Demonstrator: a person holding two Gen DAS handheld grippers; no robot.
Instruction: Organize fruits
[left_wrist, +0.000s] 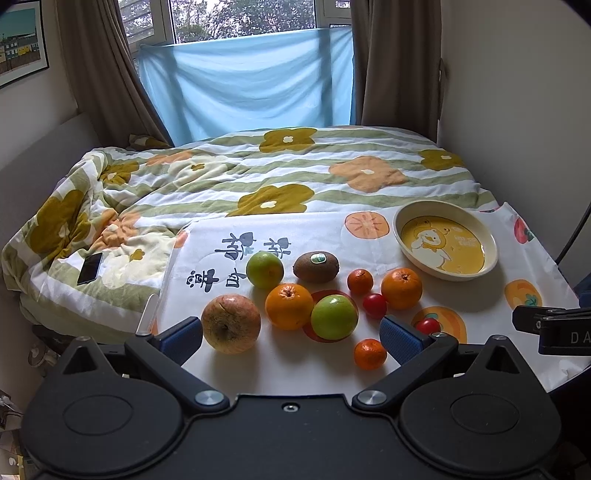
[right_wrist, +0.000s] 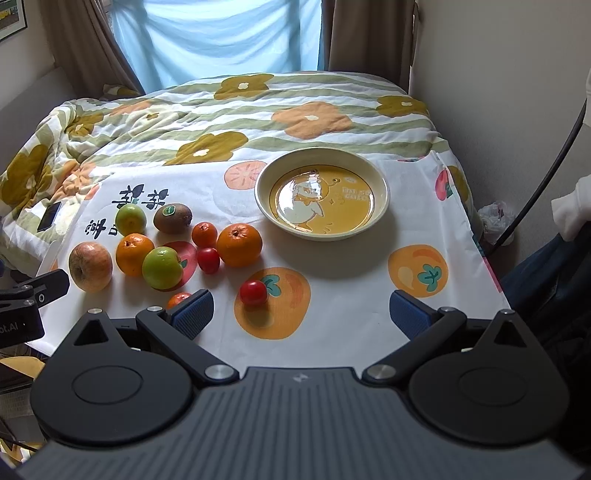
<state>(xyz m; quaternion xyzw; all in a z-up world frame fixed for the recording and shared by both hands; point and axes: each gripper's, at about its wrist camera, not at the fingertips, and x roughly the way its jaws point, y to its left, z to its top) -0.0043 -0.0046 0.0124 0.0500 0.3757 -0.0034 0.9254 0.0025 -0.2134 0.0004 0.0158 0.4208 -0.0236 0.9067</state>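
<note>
On the counter, at two o'clock from the fruit, the duck plate sits empty. The apple, oranges, green fruits, kiwi and little tomatoes all lie on the cloth, so I think sorting has not begun. The left claw and the right claw hover low, wide open, holding nothing.

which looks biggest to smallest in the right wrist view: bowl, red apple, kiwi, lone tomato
1. bowl, by far the widest.
2. red apple.
3. kiwi, a little smaller than the apple, though it lies farther from the camera, so that gap is unsure.
4. lone tomato, smallest despite being nearest.
</note>
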